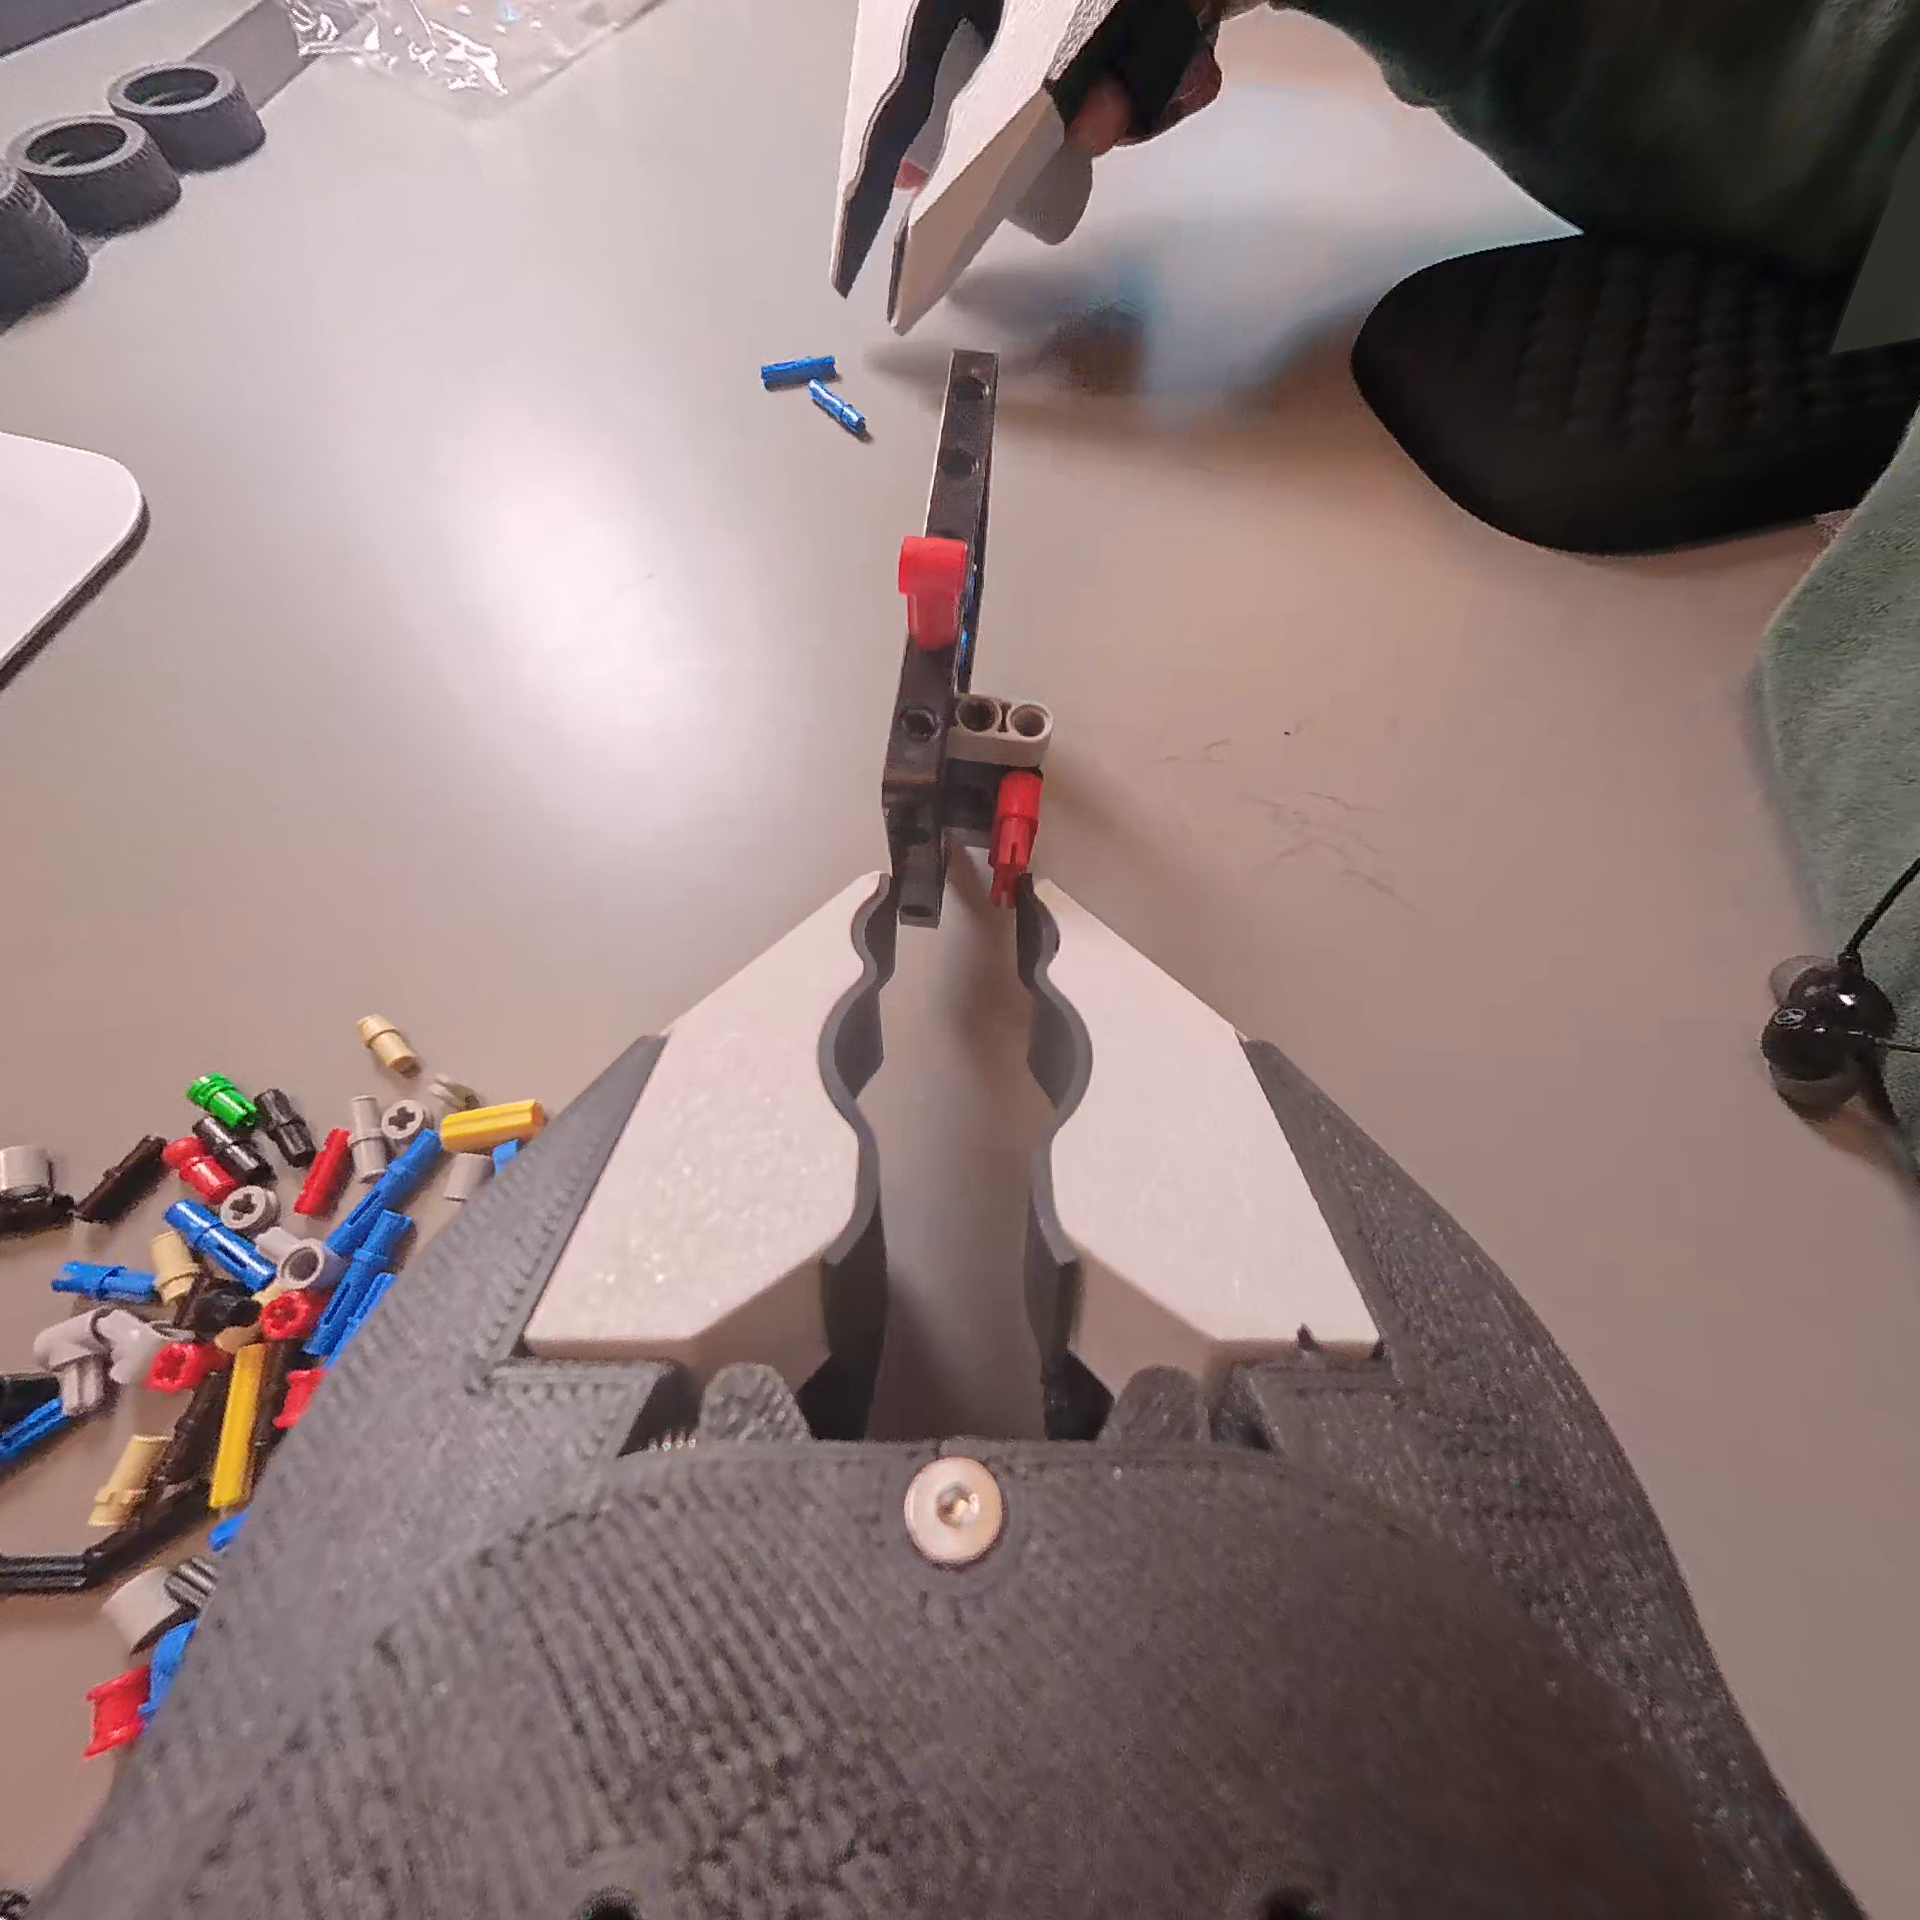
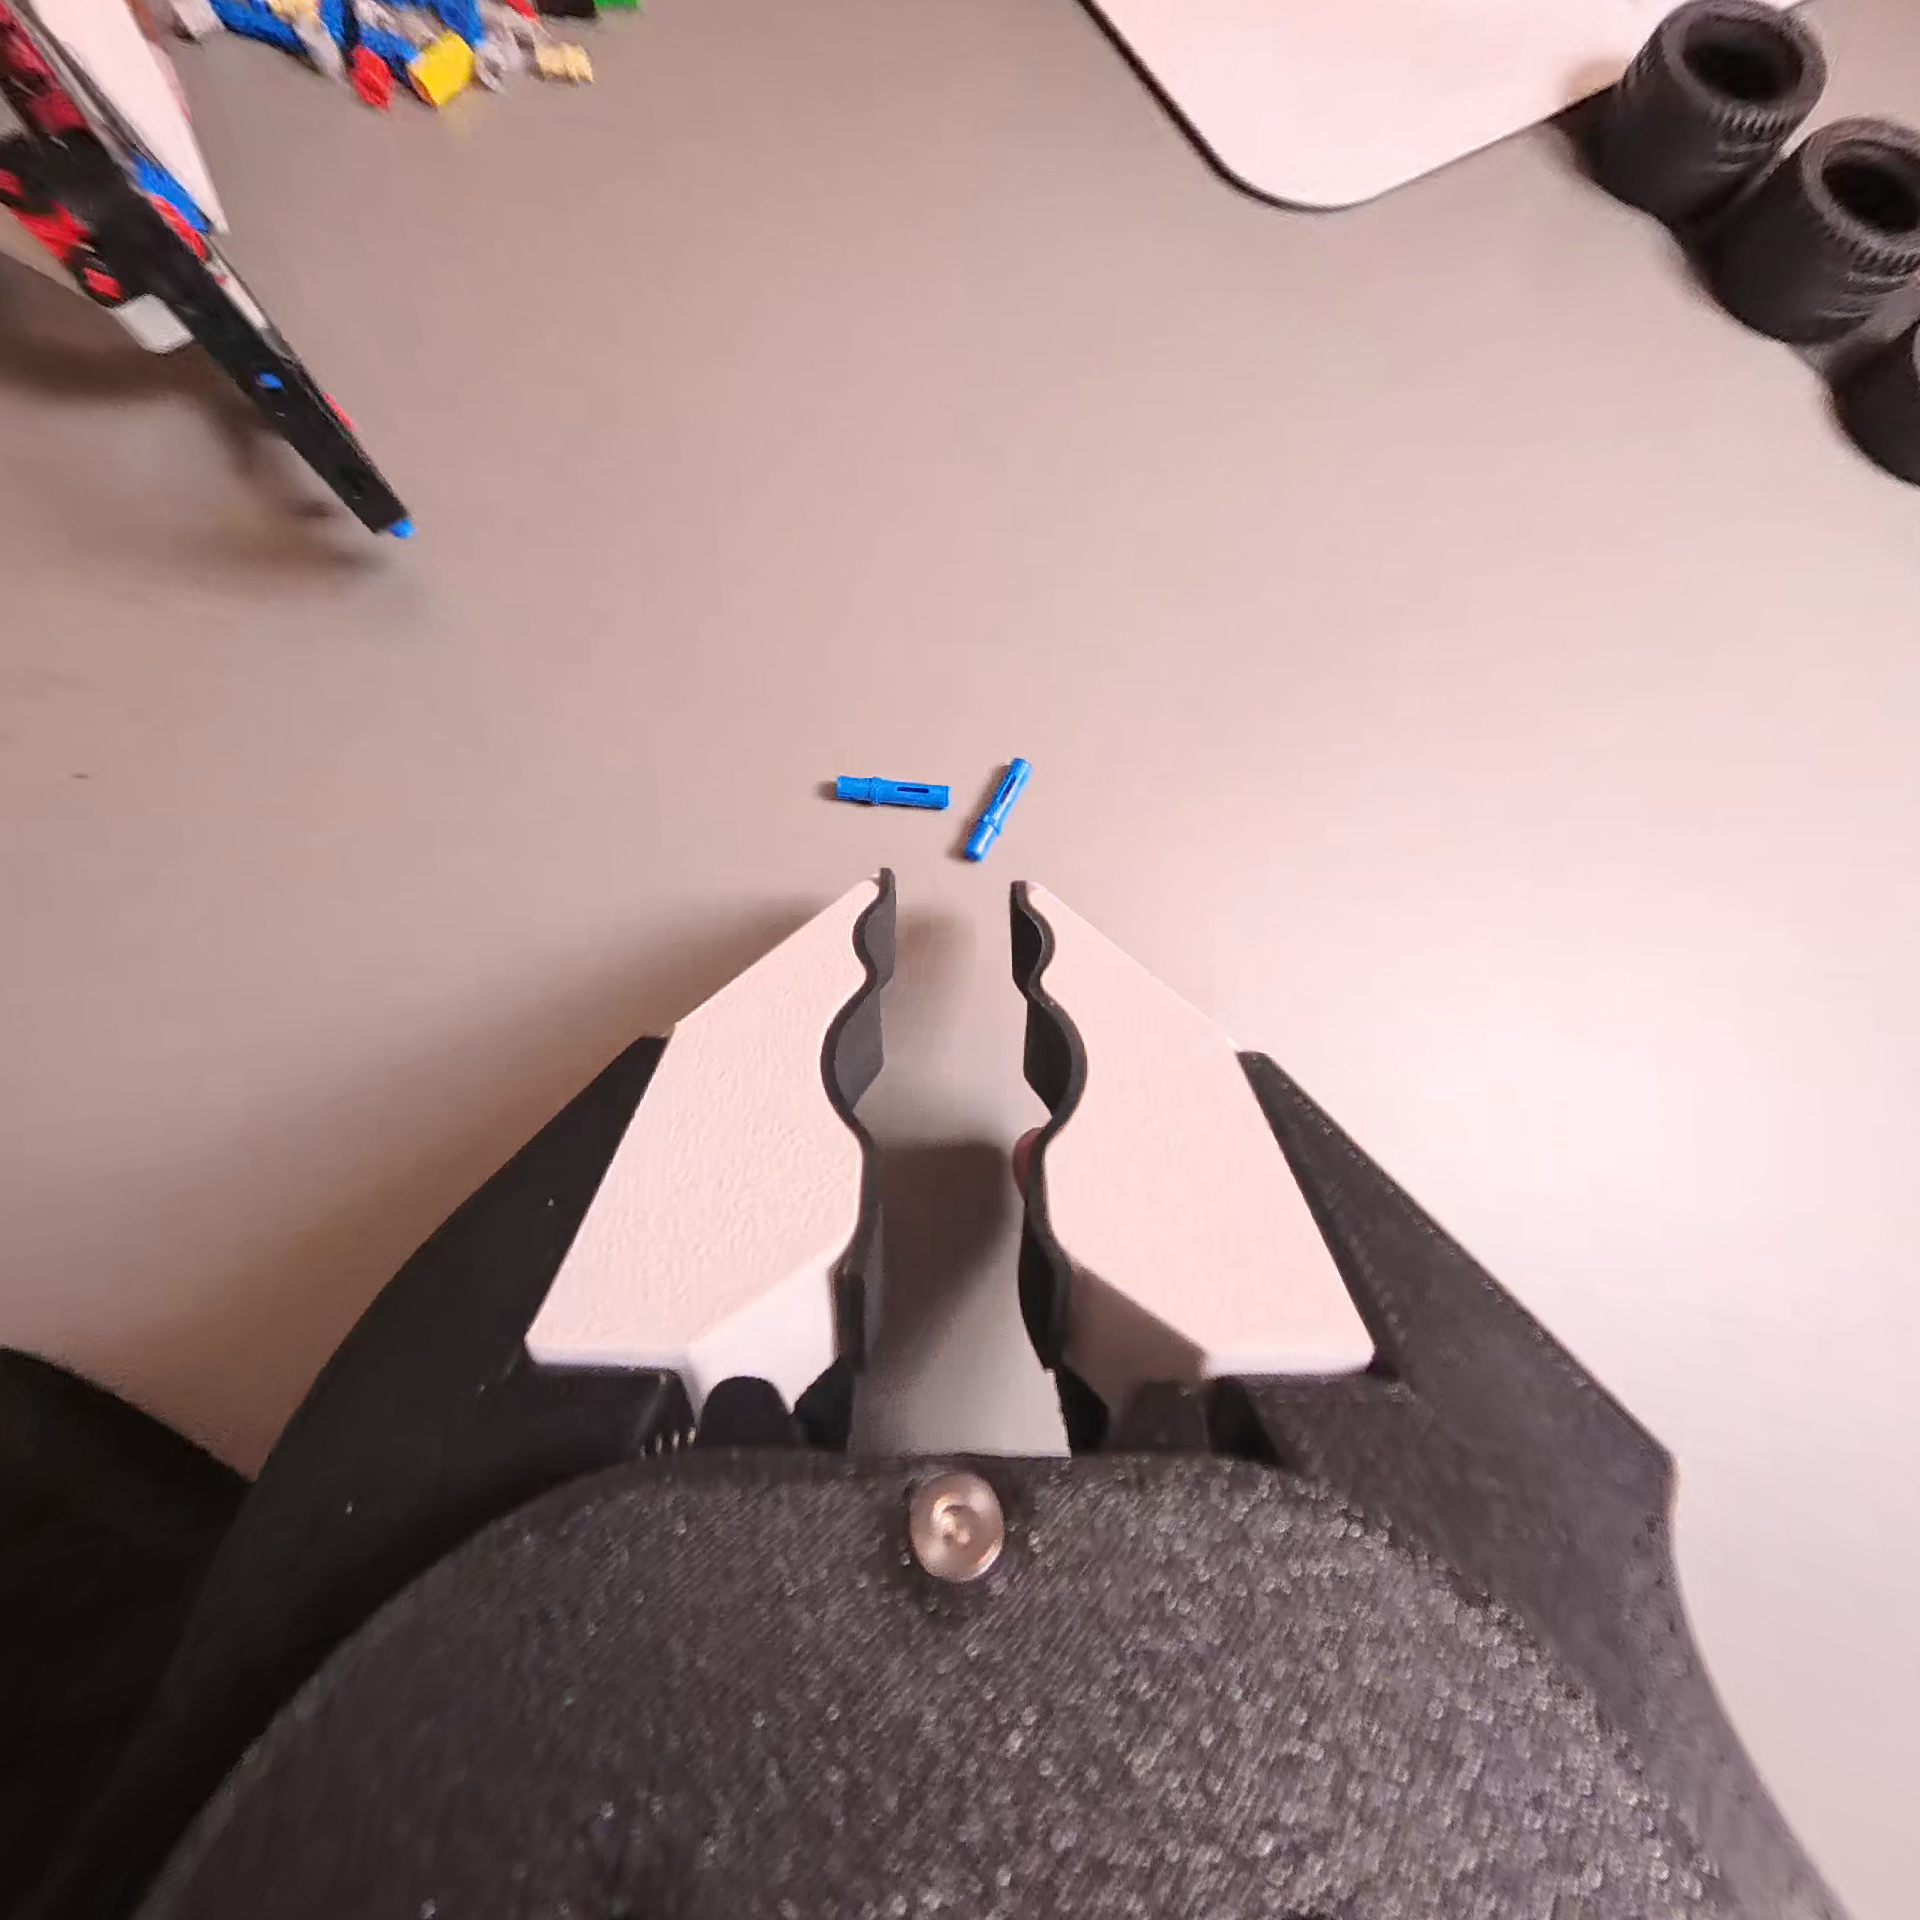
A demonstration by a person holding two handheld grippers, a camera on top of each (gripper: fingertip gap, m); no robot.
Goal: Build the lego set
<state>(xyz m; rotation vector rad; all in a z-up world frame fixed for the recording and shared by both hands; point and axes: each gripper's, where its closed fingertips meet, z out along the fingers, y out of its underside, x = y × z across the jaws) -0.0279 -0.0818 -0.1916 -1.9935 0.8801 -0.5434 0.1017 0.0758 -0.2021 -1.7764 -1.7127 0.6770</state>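
My left gripper [image 1: 954, 888] is shut on the near end of a long black Lego beam assembly [image 1: 961, 582] and holds it above the table. The assembly carries two red pins [image 1: 930, 587] and a grey two-hole connector [image 1: 1003, 722]. It also shows at the upper left of the right wrist view [image 2: 312, 436]. My right gripper [image 2: 951, 888] is open and empty, its tips just short of two blue pins [image 2: 894, 792] that lie on the table. In the left wrist view the right gripper [image 1: 873, 301] hangs just behind those blue pins [image 1: 798, 370], beyond the beam's far end.
A pile of loose small parts [image 1: 229, 1247] lies left of my left gripper. Black tyres [image 1: 94, 166] stand at the far left, next to a white board [image 1: 52, 530] and a plastic bag [image 1: 416, 42]. A person's dark clothing [image 1: 1610, 395] and a small black cabled object [image 1: 1829, 1023] are at the right.
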